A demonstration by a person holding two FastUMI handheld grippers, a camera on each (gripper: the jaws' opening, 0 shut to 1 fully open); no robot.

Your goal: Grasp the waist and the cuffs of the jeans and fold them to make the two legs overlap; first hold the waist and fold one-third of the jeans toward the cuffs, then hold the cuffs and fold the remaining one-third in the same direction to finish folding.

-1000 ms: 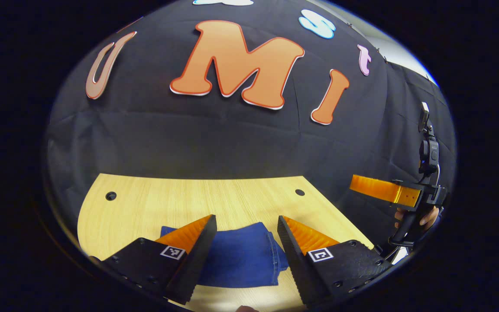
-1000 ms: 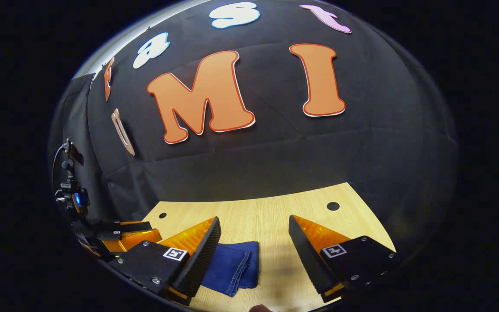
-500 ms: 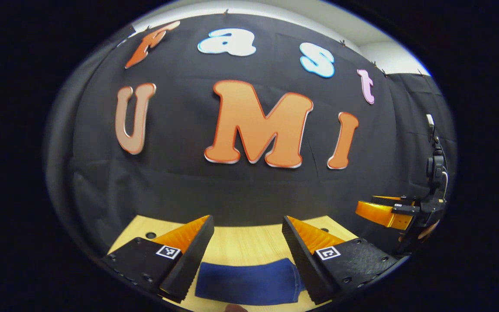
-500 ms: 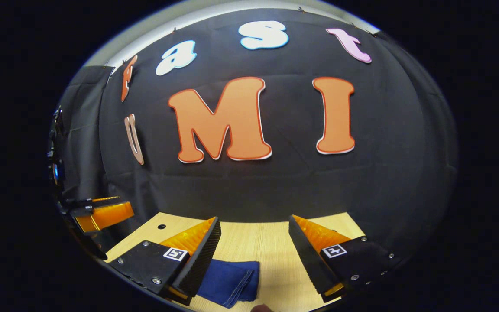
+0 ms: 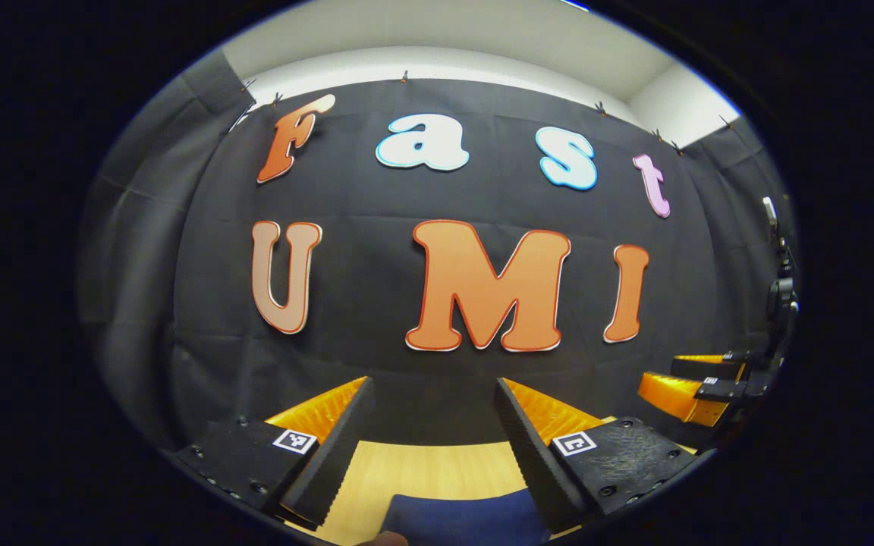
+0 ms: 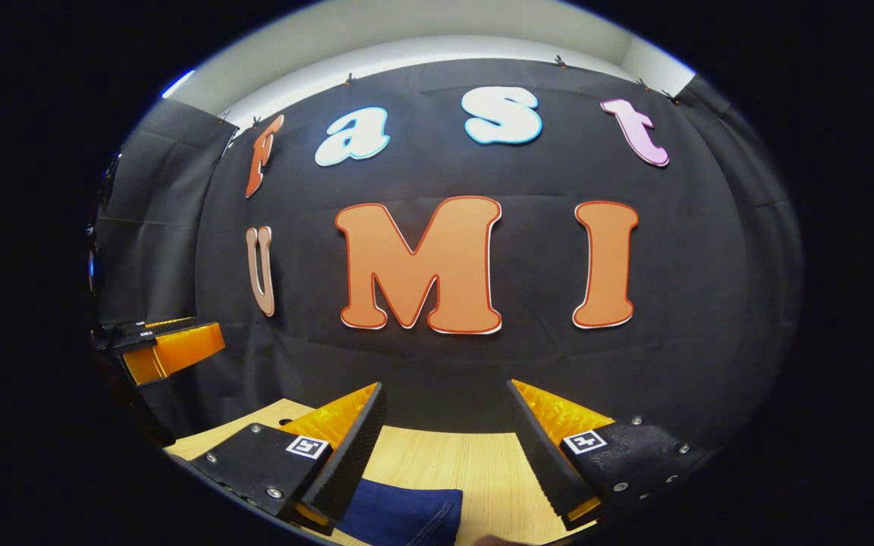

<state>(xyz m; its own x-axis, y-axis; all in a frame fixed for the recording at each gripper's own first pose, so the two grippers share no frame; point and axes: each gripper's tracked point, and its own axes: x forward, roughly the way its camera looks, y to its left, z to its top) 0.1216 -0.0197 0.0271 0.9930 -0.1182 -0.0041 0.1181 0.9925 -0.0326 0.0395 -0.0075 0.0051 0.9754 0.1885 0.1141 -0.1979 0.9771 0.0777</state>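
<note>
I am holding the left gripper (image 5: 431,413) above the near part of the light wooden table (image 5: 437,470), and its two fingers are standing wide apart with nothing between them. Under them, at the bottom edge of the left gripper view, the folded dark blue denim jeans (image 5: 467,519) are lying flat on the table. Only a narrow strip of the cloth is showing, so I cannot tell how many folds it has. At the right edge of this view the other gripper is appearing as well, raised off the table, well apart from the jeans.

In the right gripper view, the right gripper (image 6: 446,425) is also spread wide and is gripping nothing. The jeans (image 6: 403,519) are lying on the table (image 6: 475,462) low and to the left, partly behind the left finger (image 6: 346,455) of this gripper. A small round hole (image 6: 286,422) is showing in the table top near the far edge. The left gripper (image 6: 171,349) is hanging at the left side here, higher than the table.
</note>
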